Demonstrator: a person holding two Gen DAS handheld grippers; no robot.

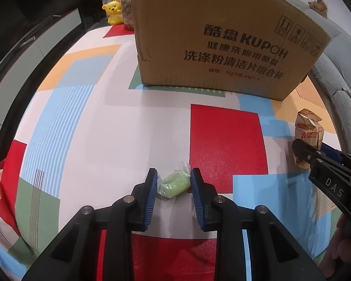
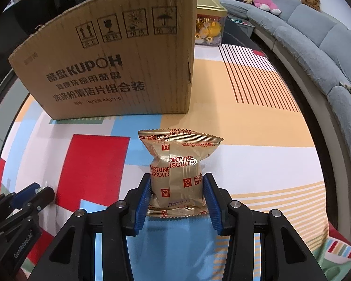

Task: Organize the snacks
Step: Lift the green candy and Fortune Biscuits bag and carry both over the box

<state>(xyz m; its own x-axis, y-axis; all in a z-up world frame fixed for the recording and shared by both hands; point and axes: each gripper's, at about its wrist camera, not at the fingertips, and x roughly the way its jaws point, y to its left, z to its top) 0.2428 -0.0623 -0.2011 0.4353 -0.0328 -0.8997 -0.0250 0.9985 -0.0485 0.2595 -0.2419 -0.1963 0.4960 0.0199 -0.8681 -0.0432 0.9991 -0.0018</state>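
Observation:
A small green wrapped snack [image 1: 175,184] sits between the blue pads of my left gripper [image 1: 174,179], which is shut on it just above the patterned tablecloth [image 1: 105,121]. My right gripper [image 2: 176,185] is shut on a gold Fortune Biscuits packet [image 2: 177,171], which stands upright between the pads. The packet [image 1: 310,131] and the right gripper [image 1: 304,151] also show at the right edge of the left wrist view. The left gripper [image 2: 38,193] shows at the lower left of the right wrist view. A big brown cardboard box [image 1: 222,35] stands behind both; it also shows in the right wrist view [image 2: 119,53].
A yellow bear toy [image 1: 113,11] and a jar of snacks [image 1: 126,2] stand left of the box. A gold-lidded clear container [image 2: 210,25] stands right of it. A grey-blue sofa [image 2: 316,42] with plush toys [image 2: 264,0] curves along the table's right side.

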